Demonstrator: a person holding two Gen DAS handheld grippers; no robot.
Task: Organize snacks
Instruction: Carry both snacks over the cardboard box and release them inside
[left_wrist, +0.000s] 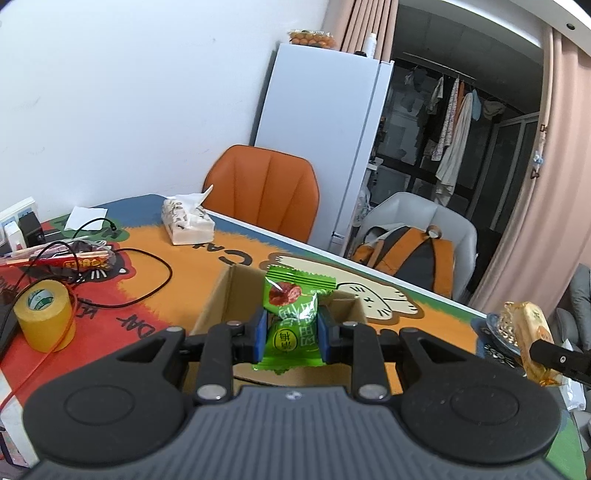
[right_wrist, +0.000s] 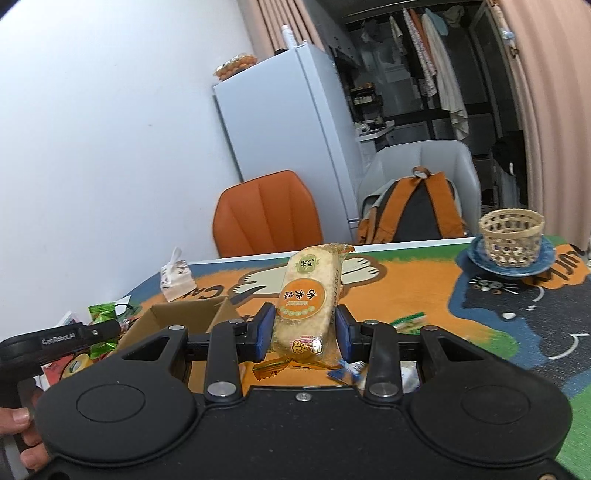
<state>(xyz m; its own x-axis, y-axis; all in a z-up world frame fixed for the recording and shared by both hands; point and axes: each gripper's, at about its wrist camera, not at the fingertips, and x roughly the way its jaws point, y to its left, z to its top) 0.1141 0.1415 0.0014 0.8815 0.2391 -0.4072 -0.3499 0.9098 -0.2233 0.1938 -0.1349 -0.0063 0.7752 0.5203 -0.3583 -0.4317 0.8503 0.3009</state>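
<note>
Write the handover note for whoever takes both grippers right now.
Left gripper: shut on a green plum candy packet, held over the open cardboard box.
Right gripper: shut on a rice cracker pack, held above the table.
Woven basket sits on a blue plate at the far right.
Done: both snacks picked up. Left: place each one; loose wrappers remain on the table mat.

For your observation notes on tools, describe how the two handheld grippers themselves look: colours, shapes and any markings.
Both grippers are alike. The left gripper and right gripper have matte black bodies with a ribbed dark grey plate in the middle, two round discs on the housing, black linkage arms with silver rivets, and blue pads on the fingers. In the right wrist view, the left gripper carries white "GenRobot.AI" lettering.
</note>
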